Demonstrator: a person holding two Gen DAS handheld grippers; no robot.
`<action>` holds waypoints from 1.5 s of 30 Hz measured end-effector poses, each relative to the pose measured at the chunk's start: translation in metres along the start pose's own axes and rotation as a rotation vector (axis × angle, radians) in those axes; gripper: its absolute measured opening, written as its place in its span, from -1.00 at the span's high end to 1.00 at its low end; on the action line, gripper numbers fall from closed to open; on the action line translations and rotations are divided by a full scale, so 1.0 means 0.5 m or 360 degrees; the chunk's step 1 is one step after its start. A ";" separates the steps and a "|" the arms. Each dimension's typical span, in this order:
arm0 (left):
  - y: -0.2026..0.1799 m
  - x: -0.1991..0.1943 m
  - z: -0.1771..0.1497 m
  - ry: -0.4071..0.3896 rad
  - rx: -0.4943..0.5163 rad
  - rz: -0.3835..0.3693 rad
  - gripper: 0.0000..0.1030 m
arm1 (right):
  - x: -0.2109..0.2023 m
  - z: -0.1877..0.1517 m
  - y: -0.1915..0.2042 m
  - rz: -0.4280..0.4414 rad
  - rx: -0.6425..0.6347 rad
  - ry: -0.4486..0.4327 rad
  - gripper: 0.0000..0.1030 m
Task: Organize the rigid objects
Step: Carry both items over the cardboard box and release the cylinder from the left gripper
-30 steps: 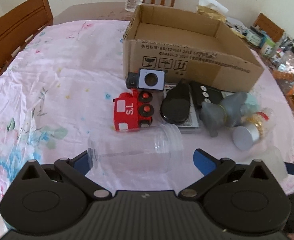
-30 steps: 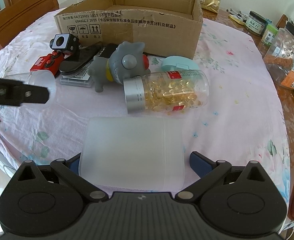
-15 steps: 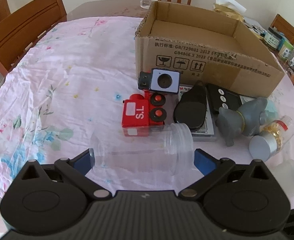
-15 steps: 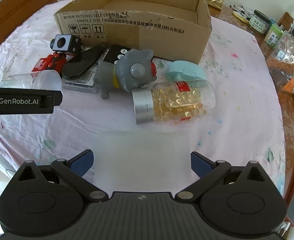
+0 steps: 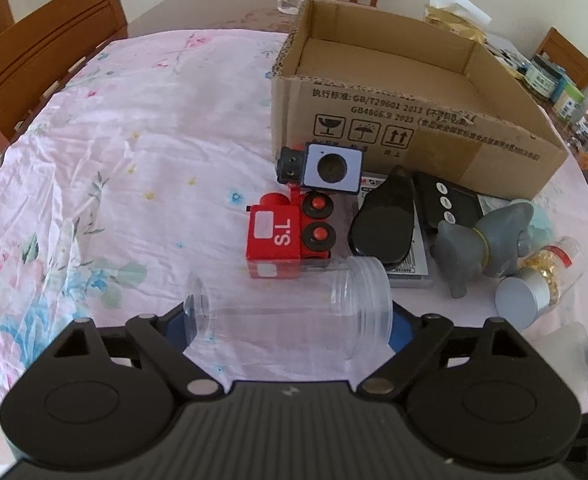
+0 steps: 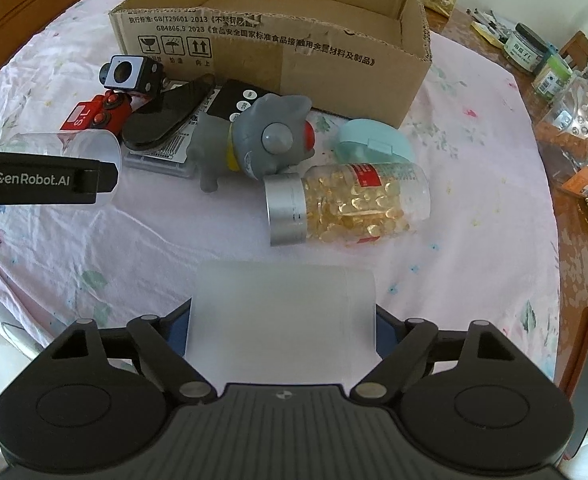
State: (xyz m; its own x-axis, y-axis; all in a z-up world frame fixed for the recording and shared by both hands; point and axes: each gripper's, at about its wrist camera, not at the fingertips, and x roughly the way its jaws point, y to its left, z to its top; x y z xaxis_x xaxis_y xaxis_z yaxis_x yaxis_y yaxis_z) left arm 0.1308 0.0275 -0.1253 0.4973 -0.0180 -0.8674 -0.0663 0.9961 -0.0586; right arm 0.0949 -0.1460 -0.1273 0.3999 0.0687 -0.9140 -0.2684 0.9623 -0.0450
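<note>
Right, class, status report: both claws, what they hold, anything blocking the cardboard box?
Left claw shut on clear plastic jar. Right claw shut on frosted white plastic container. Open cardboard box ahead, toys clustered before it.

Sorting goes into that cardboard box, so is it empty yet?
Looks empty: the cardboard box shows bare floor in both views, though its near wall hides the front strip.

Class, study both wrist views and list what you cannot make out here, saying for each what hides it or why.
- Cardboard box floor nearest the camera: hidden by its front wall, both views.
- Flat packet: mostly covered by the black case and grey toy.
- Small labels on the jars at right: too small, warped by the fisheye.
- Frosted box: contents unreadable through its cloudy walls.
</note>
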 end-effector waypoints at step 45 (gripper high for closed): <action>-0.094 0.094 0.461 -0.0271 0.0472 -0.0288 -0.93 | -0.094 0.356 -0.165 0.0154 0.0144 -0.0398 -0.69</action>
State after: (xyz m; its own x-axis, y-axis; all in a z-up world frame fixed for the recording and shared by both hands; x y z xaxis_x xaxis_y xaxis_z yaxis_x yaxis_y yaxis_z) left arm 0.3567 -0.0004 -0.0495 0.6161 -0.2059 -0.7603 0.2765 0.9603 -0.0360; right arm 0.2544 -0.1819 -0.0089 0.5828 0.2135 -0.7841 -0.2411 0.9668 0.0841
